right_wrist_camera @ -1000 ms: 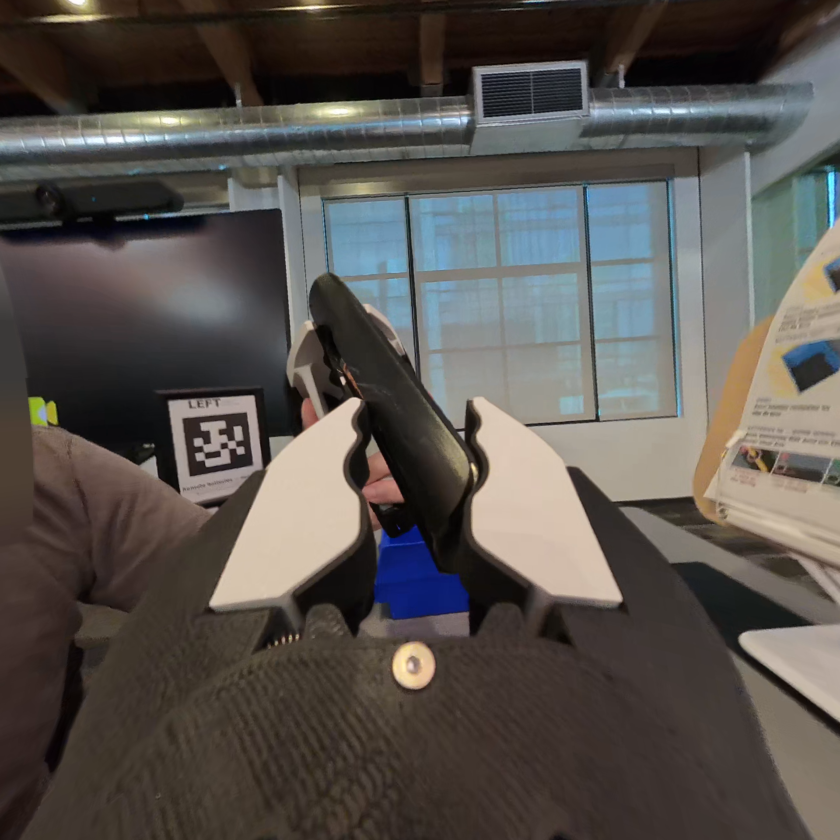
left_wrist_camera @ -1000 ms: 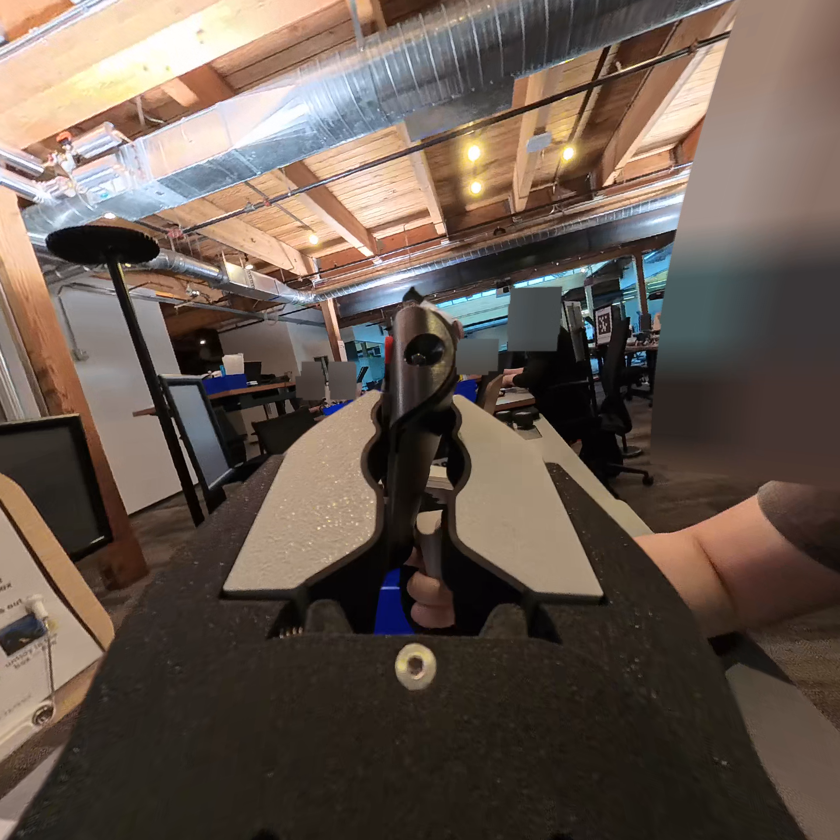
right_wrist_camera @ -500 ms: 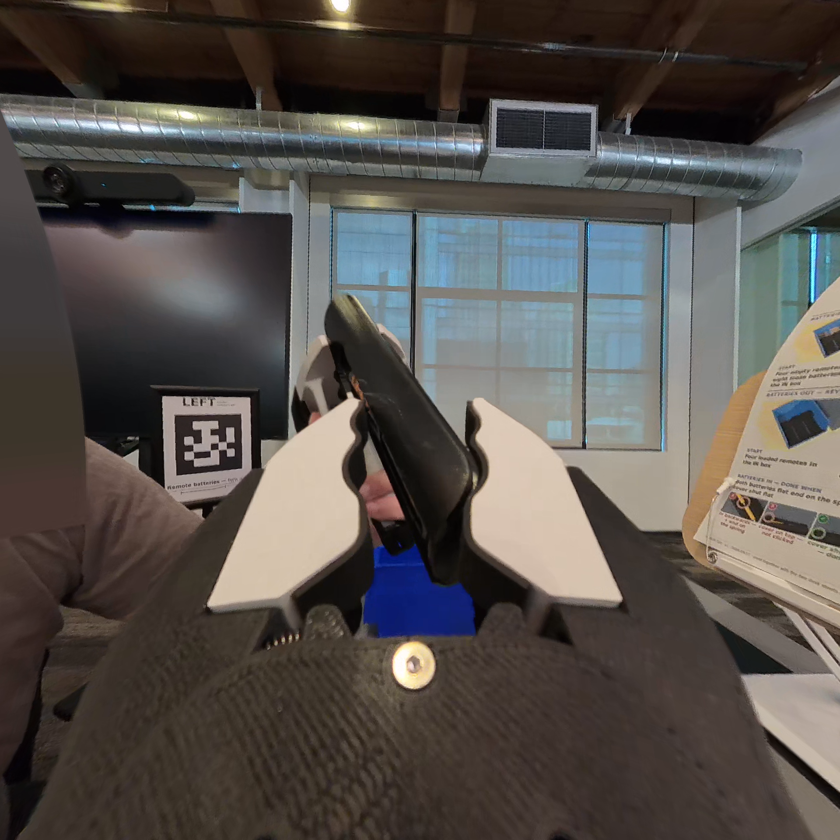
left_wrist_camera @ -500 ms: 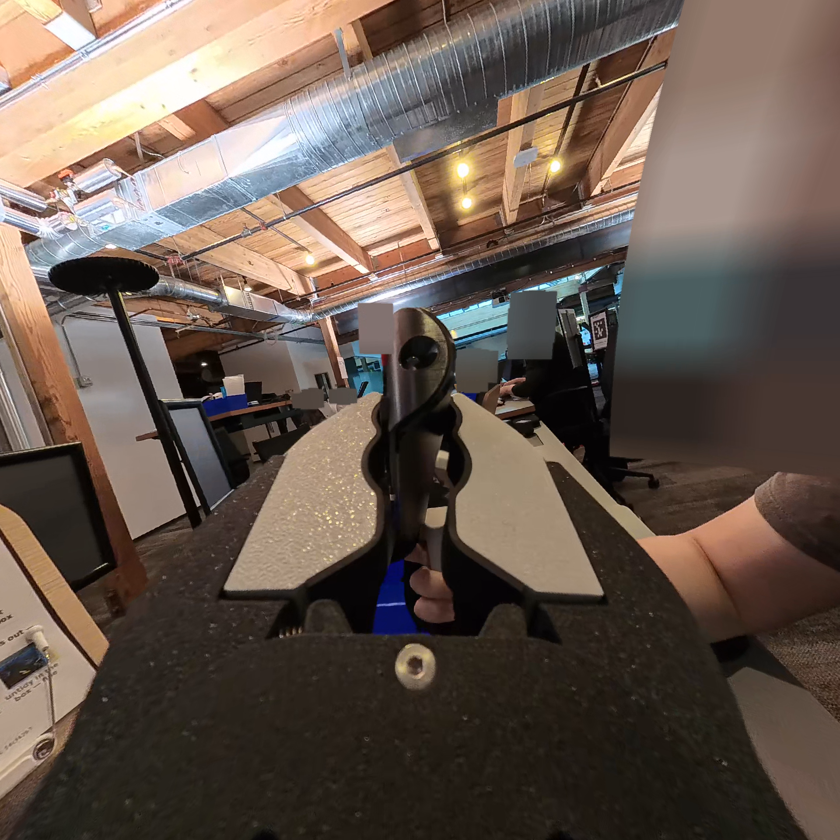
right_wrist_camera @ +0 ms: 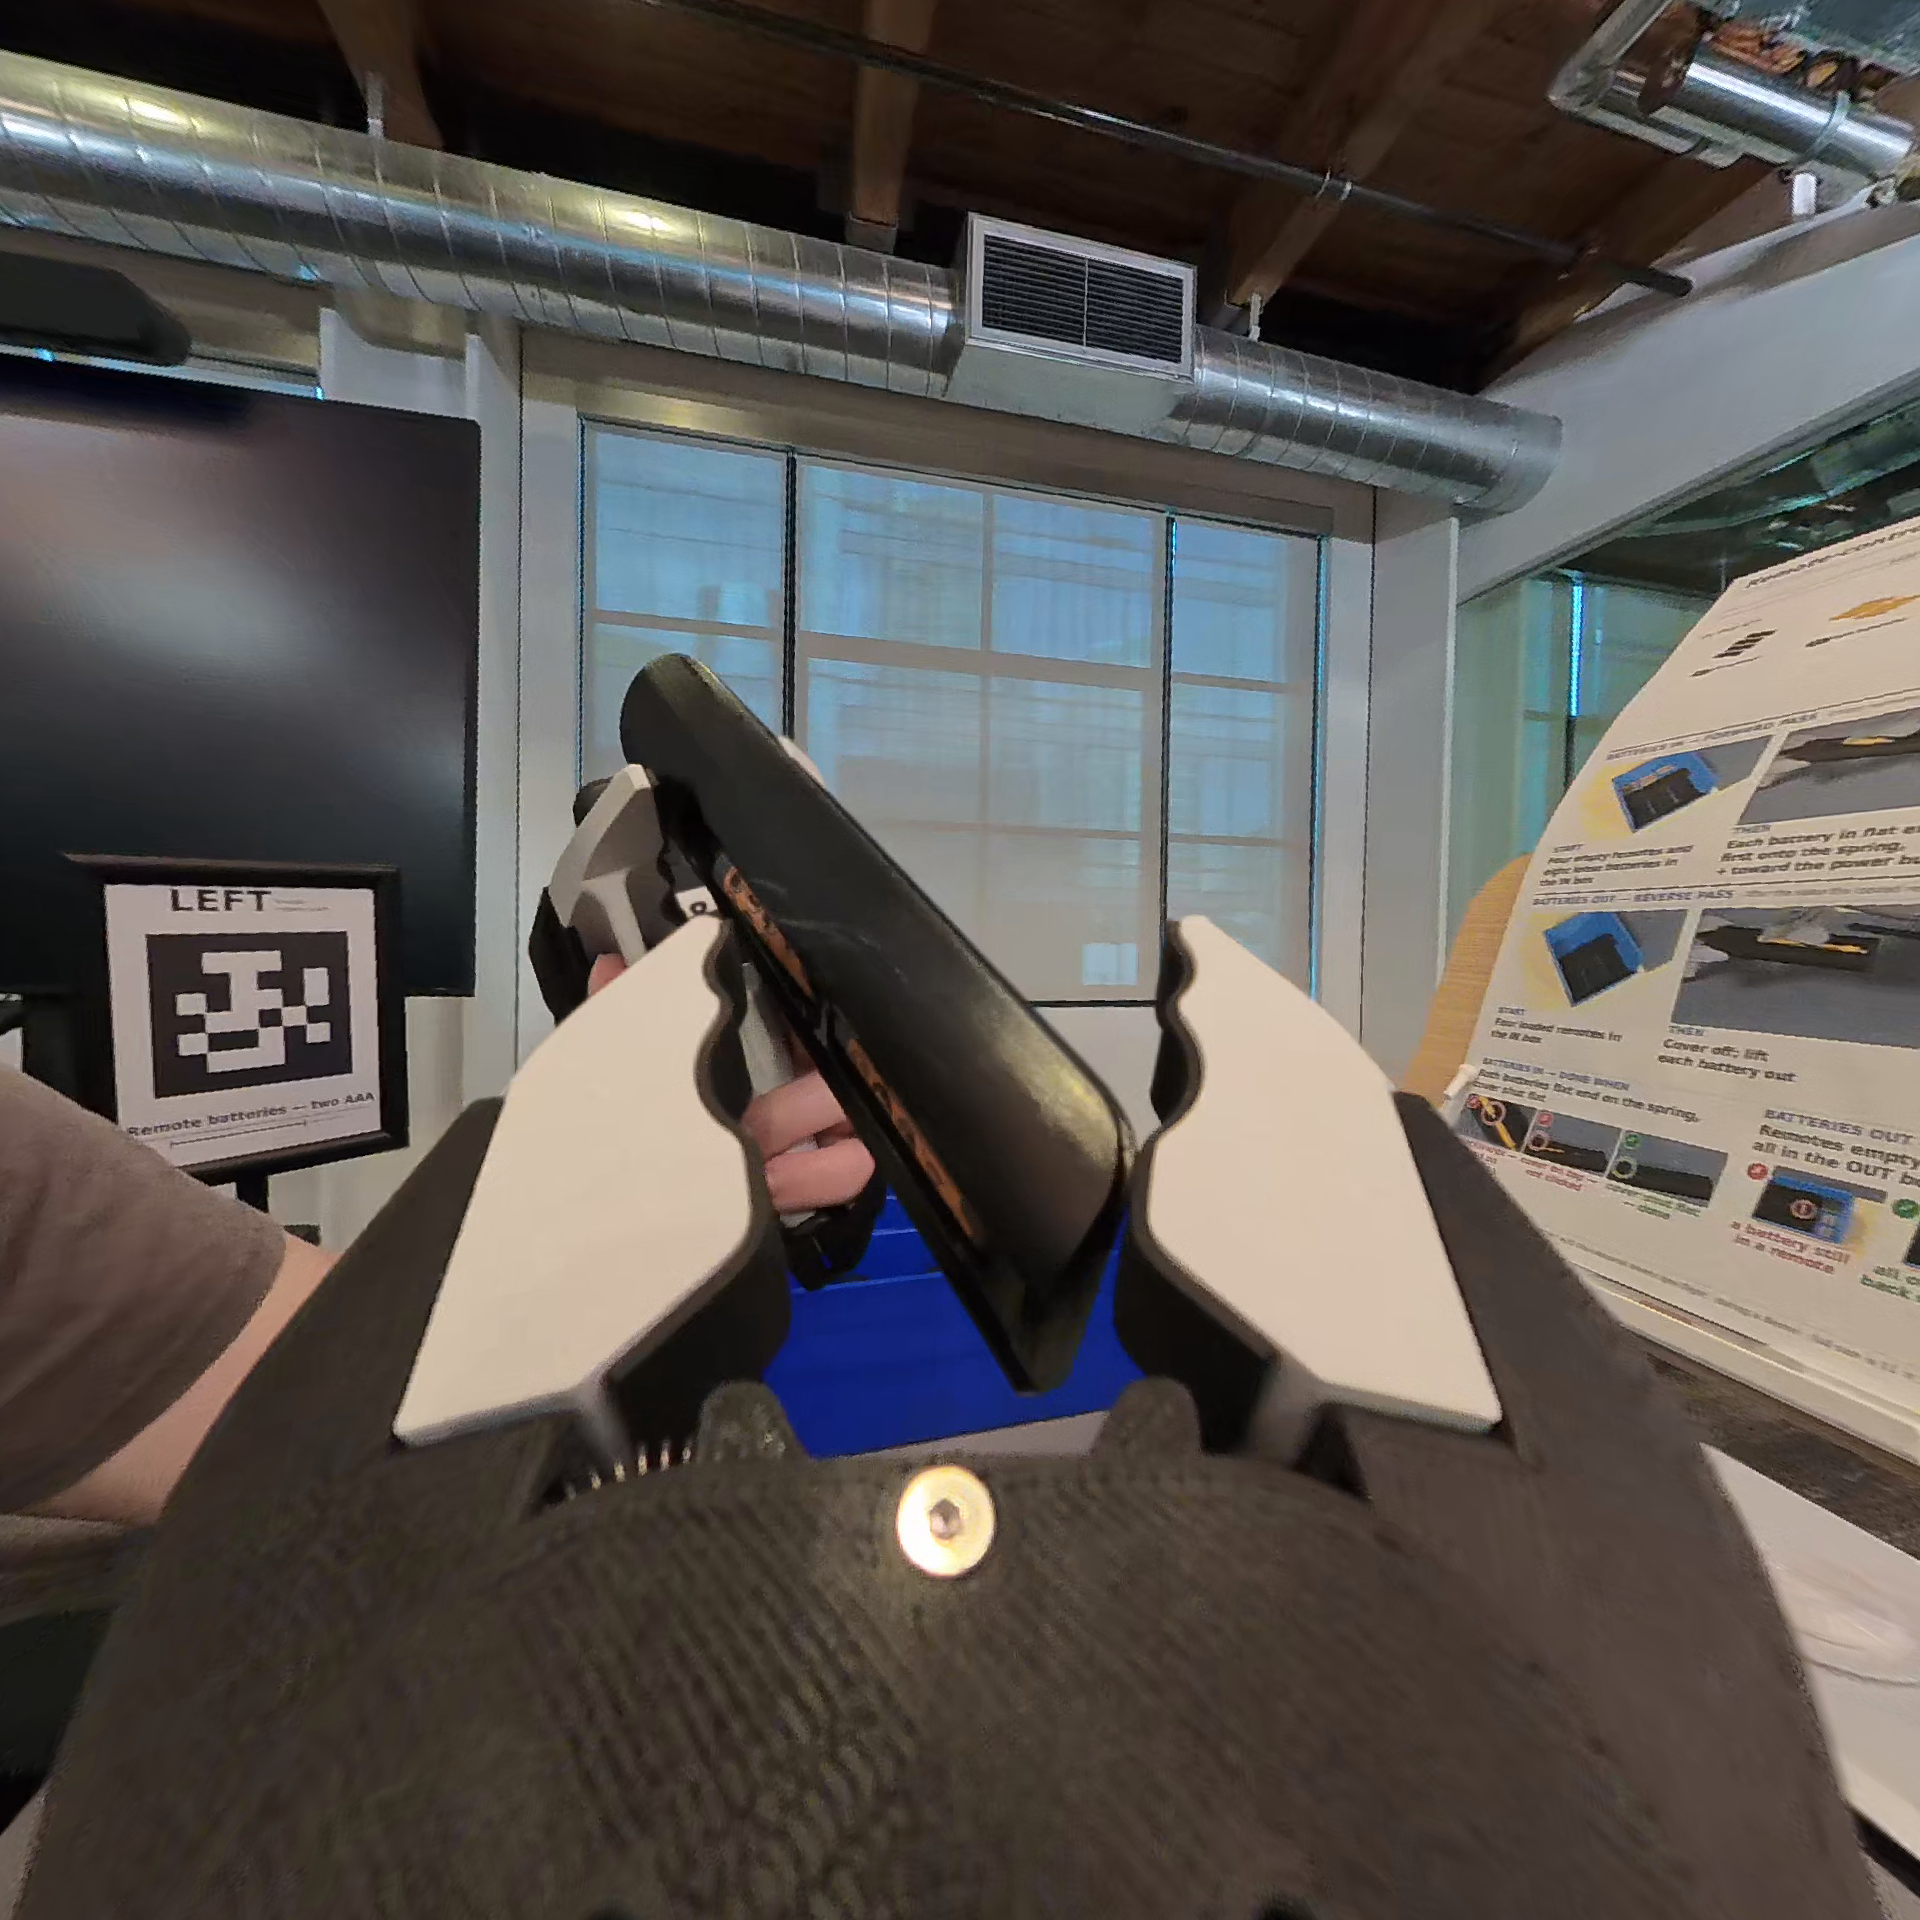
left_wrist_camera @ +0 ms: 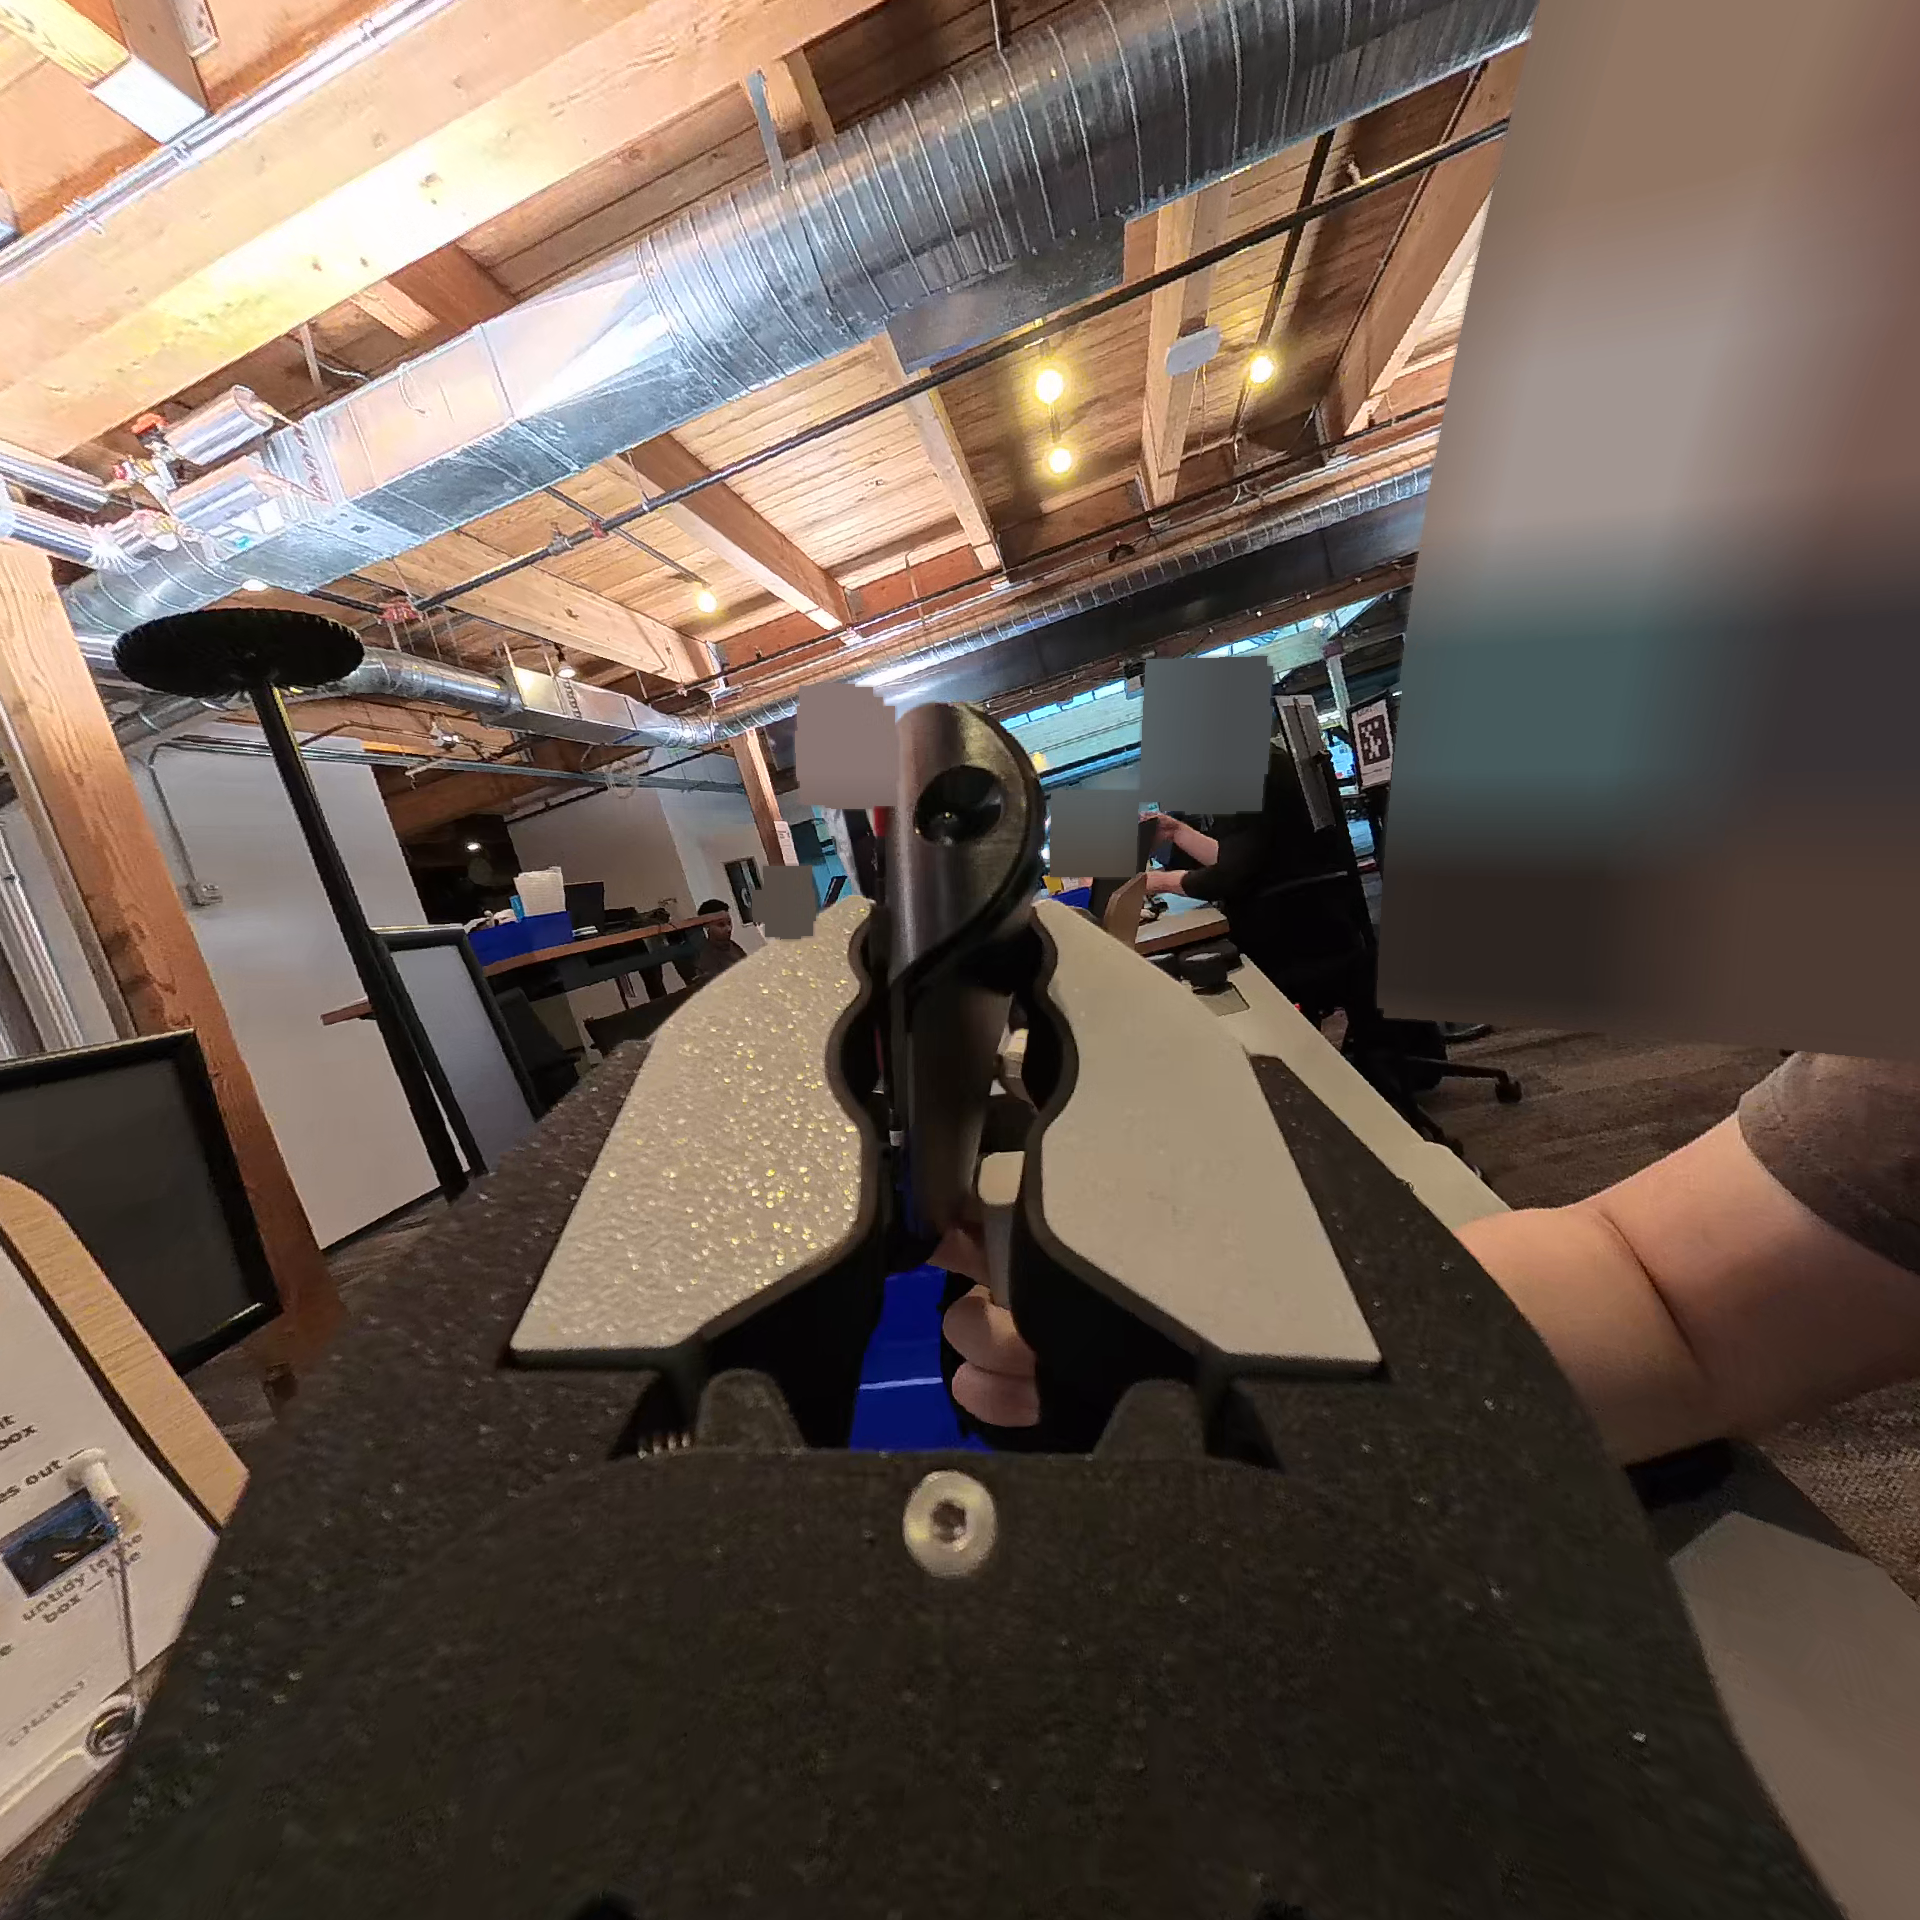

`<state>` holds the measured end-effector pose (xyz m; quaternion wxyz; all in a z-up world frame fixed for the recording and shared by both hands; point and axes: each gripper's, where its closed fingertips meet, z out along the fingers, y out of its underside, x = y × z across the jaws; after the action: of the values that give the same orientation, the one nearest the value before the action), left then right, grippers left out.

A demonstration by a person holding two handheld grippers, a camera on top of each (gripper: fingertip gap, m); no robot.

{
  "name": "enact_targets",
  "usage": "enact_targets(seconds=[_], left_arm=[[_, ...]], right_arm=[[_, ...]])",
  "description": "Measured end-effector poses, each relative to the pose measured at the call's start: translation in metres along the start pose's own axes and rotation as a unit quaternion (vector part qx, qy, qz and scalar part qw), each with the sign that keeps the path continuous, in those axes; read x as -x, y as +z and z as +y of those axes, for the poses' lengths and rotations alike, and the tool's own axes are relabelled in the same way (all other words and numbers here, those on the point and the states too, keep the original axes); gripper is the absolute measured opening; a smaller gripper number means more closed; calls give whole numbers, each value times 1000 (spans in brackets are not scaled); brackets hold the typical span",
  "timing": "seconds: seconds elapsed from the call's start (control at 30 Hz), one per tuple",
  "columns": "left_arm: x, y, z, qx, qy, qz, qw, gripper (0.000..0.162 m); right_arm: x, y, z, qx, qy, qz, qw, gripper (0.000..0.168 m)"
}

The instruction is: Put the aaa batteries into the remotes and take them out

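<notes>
While the left tongs (left_wrist_camera: 951, 997) are staying clamped on one end of the black remote (left_wrist_camera: 956, 831), they are holding it raised and tilted above the blue box (left_wrist_camera: 894, 1382). Seen from the other side, the remote's (right_wrist_camera: 883, 966) open back is facing up-left, and orange batteries (right_wrist_camera: 764, 935) are showing inside it, above the blue box (right_wrist_camera: 883, 1382). The right tongs (right_wrist_camera: 940, 935) are standing spread apart, with the remote's lower end leaning against their right finger. Half a second ago they were squeezing that end; now they are letting go. This is probably a regrip in the battery step. Next, the right tongs are likely needing to pinch one battery, or fetch the cover, while the left keeps the remote steady.
</notes>
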<state>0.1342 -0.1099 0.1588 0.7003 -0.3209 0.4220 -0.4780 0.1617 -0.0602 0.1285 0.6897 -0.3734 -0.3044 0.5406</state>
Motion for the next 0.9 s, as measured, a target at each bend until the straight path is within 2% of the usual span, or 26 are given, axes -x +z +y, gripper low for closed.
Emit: enact_targets(seconds=[0.33,0.53,0.7,0.8,0.87,0.9], left_arm=[[1,-3,-7,-32,-32,6,999,24],[7,-7,-14,-51,-49,-4,998,23],[26,-14,-15,-47,-74,-47,995,23],[39,-17,-9,-20,-36,-97,994,23],[45,-18,-3,6,5,-132,991,23],[47,-19,0,14,18,-146,989,23]], right_arm=[[23,3,3,26,-32,-71,997,73],[16,3,5,20,-40,-45,998,71],[-2,1,-2,9,-27,12,1000,68],[-26,-4,-5,10,-8,101,995,68],[-39,-7,-2,13,44,149,988,74],[-41,-5,3,16,73,157,985,85]])
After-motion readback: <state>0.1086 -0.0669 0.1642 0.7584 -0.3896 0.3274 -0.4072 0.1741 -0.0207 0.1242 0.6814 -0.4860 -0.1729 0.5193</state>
